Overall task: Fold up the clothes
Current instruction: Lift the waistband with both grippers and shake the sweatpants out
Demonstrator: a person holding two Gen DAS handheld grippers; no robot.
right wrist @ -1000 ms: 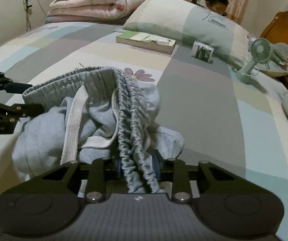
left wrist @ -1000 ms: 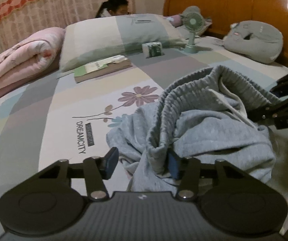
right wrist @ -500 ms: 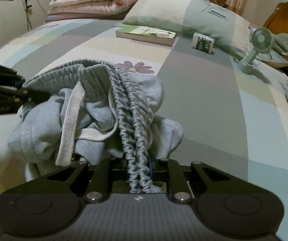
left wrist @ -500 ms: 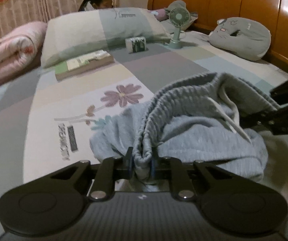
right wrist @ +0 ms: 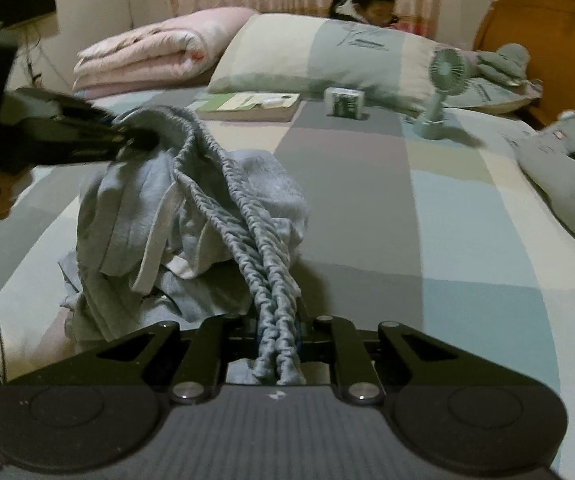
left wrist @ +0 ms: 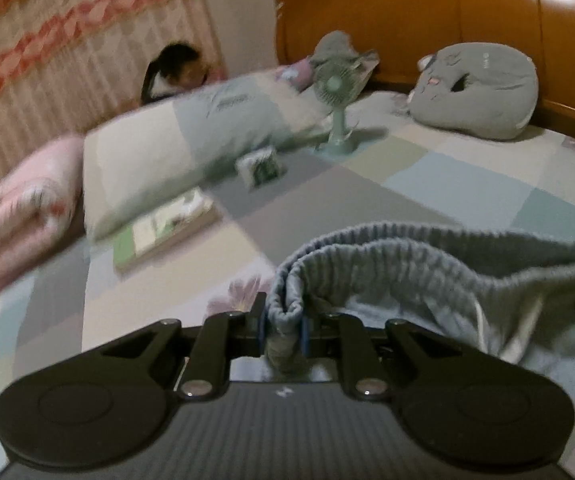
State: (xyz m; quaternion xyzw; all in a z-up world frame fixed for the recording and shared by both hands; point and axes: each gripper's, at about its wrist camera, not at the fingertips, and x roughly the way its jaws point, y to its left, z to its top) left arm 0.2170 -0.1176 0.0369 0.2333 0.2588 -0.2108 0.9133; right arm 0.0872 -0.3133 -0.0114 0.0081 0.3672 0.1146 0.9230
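left view: pillow point(left wrist: 191, 148), book point(left wrist: 167, 232) motion-blurred | sweatpants point(left wrist: 467, 280) cut off at right edge

On the bed I count one pair of grey sweatpants point(right wrist: 207, 216), two grippers, left point(left wrist: 283, 320) and right point(right wrist: 277, 336), one book point(right wrist: 251, 106), one little fan point(right wrist: 445, 80), one small box point(right wrist: 345, 102), one pink quilt point(right wrist: 155, 52), one long pillow point(right wrist: 319, 56) and one grey cushion point(left wrist: 479, 88).

Home bedroom; patchwork-sheeted bed point(right wrist: 367, 168), wooden headboard point(left wrist: 447, 20), pillow point(right wrist: 319, 56), folded pink quilt point(right wrist: 147, 56), curtains point(left wrist: 67, 40)
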